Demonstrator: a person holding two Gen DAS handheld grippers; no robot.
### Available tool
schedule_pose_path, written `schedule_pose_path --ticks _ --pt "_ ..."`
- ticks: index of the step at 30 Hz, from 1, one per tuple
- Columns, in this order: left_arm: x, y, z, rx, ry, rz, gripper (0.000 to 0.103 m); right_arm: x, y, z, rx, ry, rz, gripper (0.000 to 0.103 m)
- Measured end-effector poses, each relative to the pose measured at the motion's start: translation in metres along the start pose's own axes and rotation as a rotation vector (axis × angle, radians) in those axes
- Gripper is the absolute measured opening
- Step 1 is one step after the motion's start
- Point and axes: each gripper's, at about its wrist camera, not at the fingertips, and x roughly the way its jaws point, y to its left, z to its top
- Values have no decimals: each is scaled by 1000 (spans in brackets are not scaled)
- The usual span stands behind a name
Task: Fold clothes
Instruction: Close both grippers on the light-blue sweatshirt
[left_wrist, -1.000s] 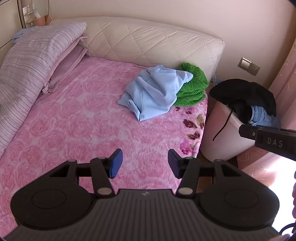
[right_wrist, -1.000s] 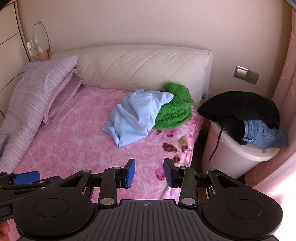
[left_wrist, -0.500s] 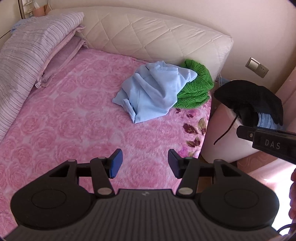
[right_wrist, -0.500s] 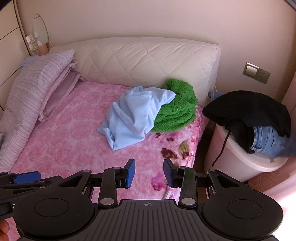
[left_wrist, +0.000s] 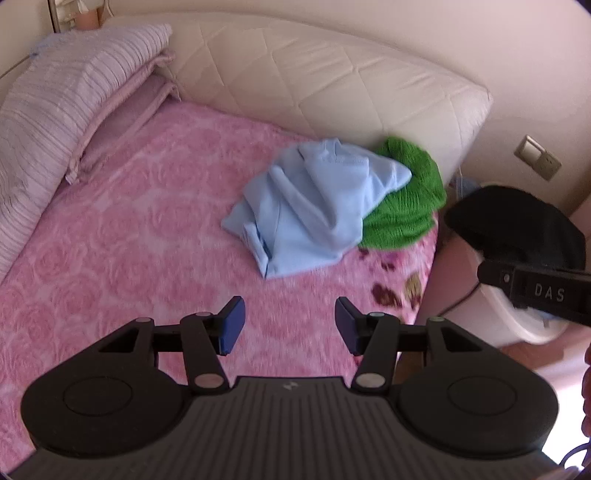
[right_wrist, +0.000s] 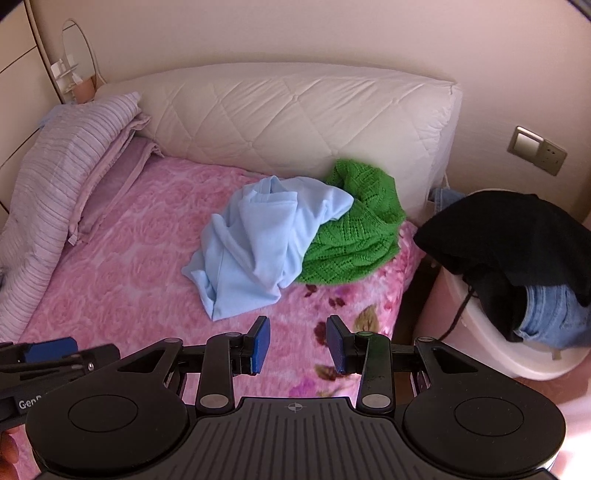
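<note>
Both claws wide, empty. Light blue garment (right_wrist: 258, 240) lies ahead on bed, against green knit (right_wrist: 354, 236); right claw (right_wrist: 298, 345) looks nearer than left claw (left_wrist: 289, 325).

both grippers, left gripper (left_wrist: 290, 325) and right gripper (right_wrist: 298, 345), gape empty.

Striped pillows (left_wrist: 62, 110), quilted headboard (right_wrist: 295, 122)
</note>
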Motion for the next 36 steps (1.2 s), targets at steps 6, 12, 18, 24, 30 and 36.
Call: schedule_pose_path --ticks 6,12,18,24,30,36 --pt "31 -2 20 -38 22 -59 50 27 -13 17 1 28 29 38" --pt "71 -5 41 -49 73 -91 50 62 -30 40 13 58 38 38" --pt "115 1 62 -97 118 -91 50 109 -42 61 -2 112 50 38" --pt "163 9 81 -145 158 -88 49 157 -44 77 -3 161 71 38" --pt "216 18 97 -207 194 -98 48 205 -45 95 25 182 106 38" --pt "268 24 113 -264 221 -118 48 253 -44 111 82 199 171 38"
